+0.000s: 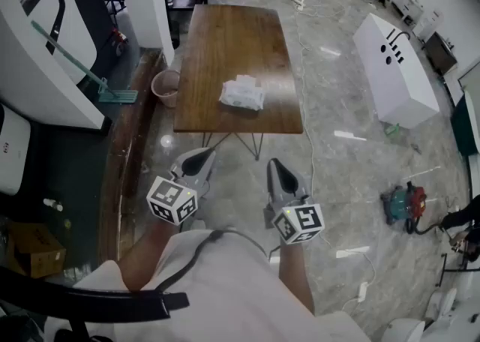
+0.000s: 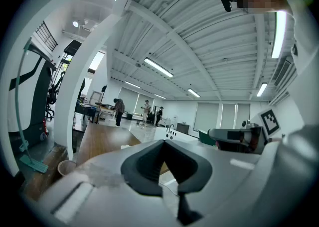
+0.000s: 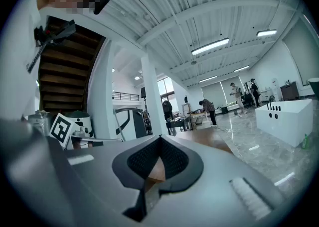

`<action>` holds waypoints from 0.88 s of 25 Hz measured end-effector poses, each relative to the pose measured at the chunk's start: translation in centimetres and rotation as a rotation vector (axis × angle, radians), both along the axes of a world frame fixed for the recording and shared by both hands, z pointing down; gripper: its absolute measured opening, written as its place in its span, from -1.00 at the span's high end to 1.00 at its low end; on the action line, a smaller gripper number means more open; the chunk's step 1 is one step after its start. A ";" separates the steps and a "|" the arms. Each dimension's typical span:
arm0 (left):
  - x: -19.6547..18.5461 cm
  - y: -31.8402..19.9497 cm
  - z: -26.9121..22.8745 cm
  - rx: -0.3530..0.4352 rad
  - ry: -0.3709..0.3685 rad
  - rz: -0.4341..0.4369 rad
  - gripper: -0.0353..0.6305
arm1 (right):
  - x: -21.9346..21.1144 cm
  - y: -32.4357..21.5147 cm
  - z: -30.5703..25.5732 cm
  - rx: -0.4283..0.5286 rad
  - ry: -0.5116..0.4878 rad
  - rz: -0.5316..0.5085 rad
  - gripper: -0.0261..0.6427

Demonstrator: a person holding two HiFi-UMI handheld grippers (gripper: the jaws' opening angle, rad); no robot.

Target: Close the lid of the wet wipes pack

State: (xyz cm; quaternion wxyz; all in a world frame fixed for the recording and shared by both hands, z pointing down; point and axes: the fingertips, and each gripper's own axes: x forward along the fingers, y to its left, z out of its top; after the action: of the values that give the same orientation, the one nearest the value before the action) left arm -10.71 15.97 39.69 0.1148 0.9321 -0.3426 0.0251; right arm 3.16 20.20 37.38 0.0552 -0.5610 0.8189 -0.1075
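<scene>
Pack [image 1: 241, 95]: white, lay on the desk [image 1: 229, 37] toward its near edge; nothing touched it.
Lid: too small in the head view to tell whether it was up or down.
Left hand-held gripper [image 1: 198, 159]: jaws together, tips met, nothing between them; it was held close to the person, short of the desk's near edge and well apart from the pack.
Right hand-held gripper [image 1: 275, 166]: jaws together as well, empty; it was beside the left one and pointed toward the desk.
Desk: brown wood on thin metal legs, stood on a glossy grey floor [image 1: 337, 153].
Bucket [image 1: 166, 87]: pinkish, on the floor just beside the desk's left side.
Box [image 1: 397, 70]: big and white, on the floor well to the right of the desk.
Tool [image 1: 405, 202]: red and teal, on the floor at the right, near a cable.
People [image 2: 119, 110]: several stood far back in the hall, seen in both gripper views.
</scene>
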 end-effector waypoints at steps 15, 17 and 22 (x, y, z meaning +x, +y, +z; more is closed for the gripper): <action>0.8 0.7 -0.2 0.004 -0.016 -0.017 0.89 | 0.8 0.4 1.1 -0.043 -0.045 -0.034 0.89; 0.9 1.0 -0.1 0.001 -0.016 -0.016 0.88 | 1.0 0.6 1.3 -0.051 -0.053 -0.037 0.90; 1.4 1.7 0.1 0.001 -0.022 -0.024 0.88 | 1.3 1.1 1.7 -0.066 -0.050 -0.069 0.90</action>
State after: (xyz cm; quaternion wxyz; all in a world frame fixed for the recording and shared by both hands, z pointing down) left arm -9.26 17.65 39.80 0.1110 0.9277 -0.3549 0.0340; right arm 4.41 21.29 39.07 0.0531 -0.5311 0.8322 -0.1503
